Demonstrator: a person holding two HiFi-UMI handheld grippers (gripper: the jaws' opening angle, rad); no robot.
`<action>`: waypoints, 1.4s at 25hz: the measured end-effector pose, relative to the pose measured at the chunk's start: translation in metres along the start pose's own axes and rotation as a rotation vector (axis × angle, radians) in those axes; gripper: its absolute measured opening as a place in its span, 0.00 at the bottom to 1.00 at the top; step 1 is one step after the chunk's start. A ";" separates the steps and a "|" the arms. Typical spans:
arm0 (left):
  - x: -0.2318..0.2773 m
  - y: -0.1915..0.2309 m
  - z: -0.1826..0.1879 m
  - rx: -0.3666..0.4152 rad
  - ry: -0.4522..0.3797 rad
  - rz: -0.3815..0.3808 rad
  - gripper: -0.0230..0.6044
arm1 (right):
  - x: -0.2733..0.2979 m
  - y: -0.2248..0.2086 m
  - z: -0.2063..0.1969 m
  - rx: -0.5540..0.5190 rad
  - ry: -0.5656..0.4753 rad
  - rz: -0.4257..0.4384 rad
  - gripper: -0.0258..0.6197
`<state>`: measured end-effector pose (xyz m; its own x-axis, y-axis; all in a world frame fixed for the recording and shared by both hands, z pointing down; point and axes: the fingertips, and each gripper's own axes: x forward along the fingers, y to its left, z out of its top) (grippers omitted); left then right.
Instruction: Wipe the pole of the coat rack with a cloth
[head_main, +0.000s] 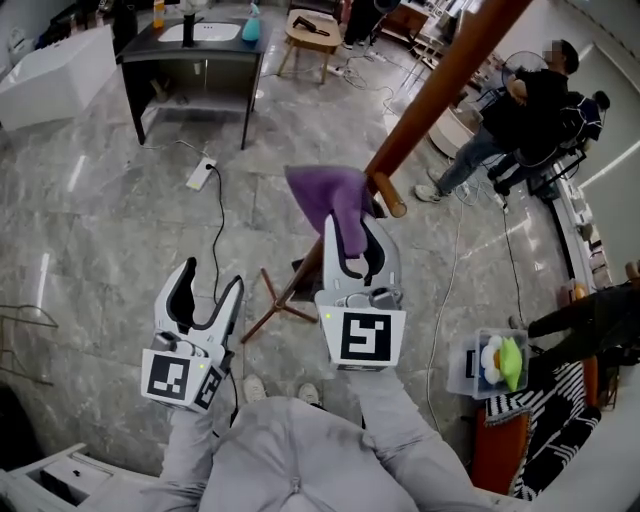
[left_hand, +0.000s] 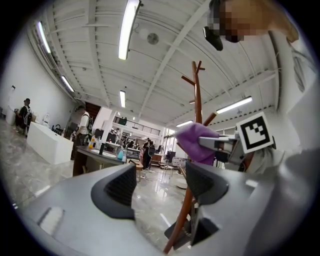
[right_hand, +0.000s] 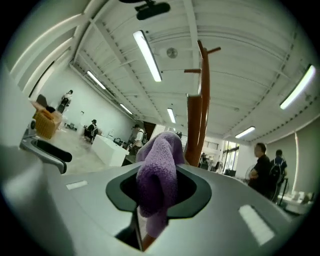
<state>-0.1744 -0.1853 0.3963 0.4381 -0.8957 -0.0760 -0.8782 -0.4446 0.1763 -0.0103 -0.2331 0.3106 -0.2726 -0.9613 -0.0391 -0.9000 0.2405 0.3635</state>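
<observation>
A brown wooden coat rack pole (head_main: 440, 85) rises from splayed legs (head_main: 272, 305) on the floor and leans across the head view. My right gripper (head_main: 351, 236) is shut on a purple cloth (head_main: 335, 200), which hangs just left of the pole beside a short peg (head_main: 387, 195). In the right gripper view the cloth (right_hand: 159, 175) fills the jaws with the pole (right_hand: 198, 115) right behind it. My left gripper (head_main: 206, 292) stands open and empty, lower left of the pole. Its own view shows the pole (left_hand: 197, 110) and the cloth (left_hand: 196, 141) ahead.
A dark desk (head_main: 195, 50) and a wooden stool (head_main: 312, 35) stand at the far side. A power strip (head_main: 200, 175) with a cable lies on the marble floor. People (head_main: 525, 110) stand at the right, near a clear bin (head_main: 490, 365) and a striped fabric.
</observation>
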 end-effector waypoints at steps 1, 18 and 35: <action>0.000 0.001 0.000 0.000 0.001 0.001 0.57 | 0.008 -0.001 -0.006 0.064 -0.004 0.001 0.17; -0.003 0.021 -0.004 -0.006 0.012 0.035 0.57 | 0.046 0.018 0.005 0.379 -0.023 0.102 0.17; -0.027 0.037 0.000 -0.001 0.011 0.107 0.57 | 0.056 0.112 0.071 0.284 -0.115 0.391 0.17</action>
<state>-0.2188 -0.1778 0.4053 0.3441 -0.9378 -0.0459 -0.9199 -0.3466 0.1834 -0.1508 -0.2507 0.2829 -0.6294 -0.7749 -0.0591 -0.7759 0.6222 0.1044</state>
